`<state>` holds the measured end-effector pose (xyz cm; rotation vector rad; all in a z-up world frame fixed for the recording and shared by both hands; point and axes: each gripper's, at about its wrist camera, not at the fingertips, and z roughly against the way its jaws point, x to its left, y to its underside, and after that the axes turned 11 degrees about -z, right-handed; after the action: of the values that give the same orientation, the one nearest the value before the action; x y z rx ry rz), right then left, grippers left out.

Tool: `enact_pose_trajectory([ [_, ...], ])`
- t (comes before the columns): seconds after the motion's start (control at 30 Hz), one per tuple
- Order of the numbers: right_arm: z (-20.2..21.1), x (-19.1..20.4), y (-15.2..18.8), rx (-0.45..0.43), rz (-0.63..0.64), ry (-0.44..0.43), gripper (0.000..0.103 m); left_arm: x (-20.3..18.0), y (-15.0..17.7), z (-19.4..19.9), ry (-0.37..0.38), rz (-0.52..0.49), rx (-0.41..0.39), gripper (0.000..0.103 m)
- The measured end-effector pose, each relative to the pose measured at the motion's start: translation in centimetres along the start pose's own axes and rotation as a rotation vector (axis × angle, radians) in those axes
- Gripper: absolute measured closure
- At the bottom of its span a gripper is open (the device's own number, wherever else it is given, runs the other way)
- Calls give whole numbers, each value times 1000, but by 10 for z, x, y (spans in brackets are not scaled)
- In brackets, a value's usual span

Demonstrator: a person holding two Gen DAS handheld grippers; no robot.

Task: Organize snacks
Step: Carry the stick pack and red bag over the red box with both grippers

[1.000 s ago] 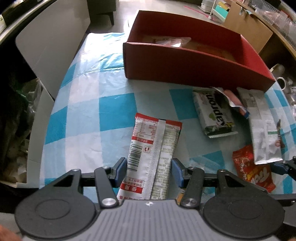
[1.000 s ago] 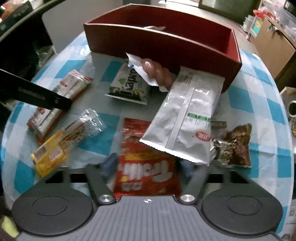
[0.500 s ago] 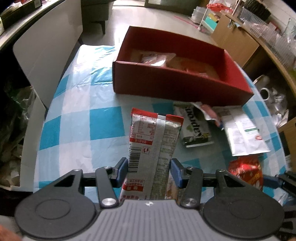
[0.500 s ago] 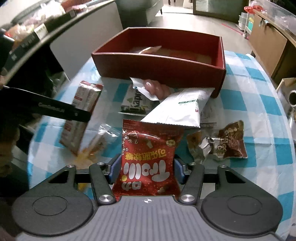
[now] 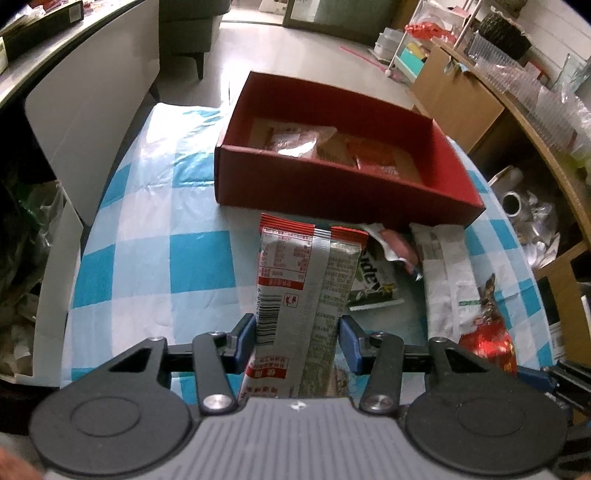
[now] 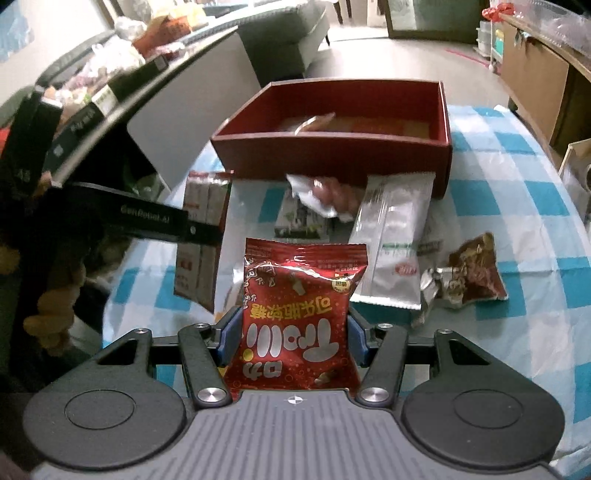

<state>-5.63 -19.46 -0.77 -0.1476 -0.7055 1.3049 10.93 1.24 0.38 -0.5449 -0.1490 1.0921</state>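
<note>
Left wrist: your left gripper (image 5: 297,341) pinches silver-red packet (image 5: 306,291), lifted off checked tablecloth (image 5: 155,266); red box (image 5: 343,188) ahead. Right wrist: right gripper (image 6: 293,341) pinches red candy bag (image 6: 299,321). Carry step; next, clear near wall, release inside.

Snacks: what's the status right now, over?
Left gripper holds silver pack. Right gripper holds red bag. Red box ahead, path clear.

pale tiled floor (image 5: 295,48), grey sofa (image 6: 291,33), wooden shelving (image 5: 517,110) at right.
</note>
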Motion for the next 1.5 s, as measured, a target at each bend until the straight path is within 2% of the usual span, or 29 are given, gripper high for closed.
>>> enact_pose_trajectory([
  [0.33,-7,-10,-37,-67,-26,-1,39,-8,-16,5,-10,-7,-41,61],
  [0.57,-17,-14,-61,-86,-24,1,38,-15,-27,5,-48,-35,-68,61],
  [1.13,-21,-13,-97,-129,8,-3,38,-37,-53,9,-86,-99,-137,61],
  [1.5,-26,-8,-115,-146,26,-14,38,-37,-76,11,-111,-79,-183,61],
])
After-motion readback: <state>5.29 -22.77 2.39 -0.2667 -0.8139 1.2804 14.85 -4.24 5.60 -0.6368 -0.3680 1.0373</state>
